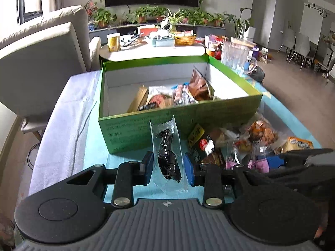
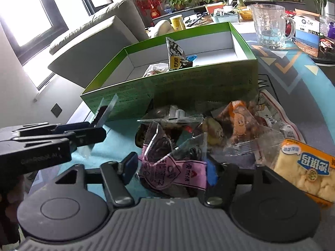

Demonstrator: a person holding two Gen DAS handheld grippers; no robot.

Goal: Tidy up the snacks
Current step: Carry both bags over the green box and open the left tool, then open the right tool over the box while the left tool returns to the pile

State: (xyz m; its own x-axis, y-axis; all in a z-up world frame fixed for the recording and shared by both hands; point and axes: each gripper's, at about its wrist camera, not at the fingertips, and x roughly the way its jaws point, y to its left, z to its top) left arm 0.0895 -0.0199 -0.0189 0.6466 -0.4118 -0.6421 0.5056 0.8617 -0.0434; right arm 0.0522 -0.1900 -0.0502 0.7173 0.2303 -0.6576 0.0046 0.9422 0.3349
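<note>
A green box (image 1: 178, 123) with a white inside stands on the table and holds several snack packs (image 1: 180, 94). My left gripper (image 1: 168, 167) is shut on a clear pack with a dark snack (image 1: 167, 156), held just in front of the box's near wall. It also shows in the right wrist view (image 2: 98, 131). My right gripper (image 2: 169, 169) has its fingers around a pink-labelled clear pack (image 2: 171, 171) at the near edge of a pile of loose snacks (image 2: 230, 125); the box (image 2: 188, 83) stands behind the pile.
A yellow snack pack (image 2: 305, 169) lies at the right of the pile. A glass mug (image 2: 270, 25) and a printed carton (image 2: 307, 33) stand right of the box. A grey sofa (image 1: 41, 52) is at the left. A cluttered round table (image 1: 152, 48) is behind the box.
</note>
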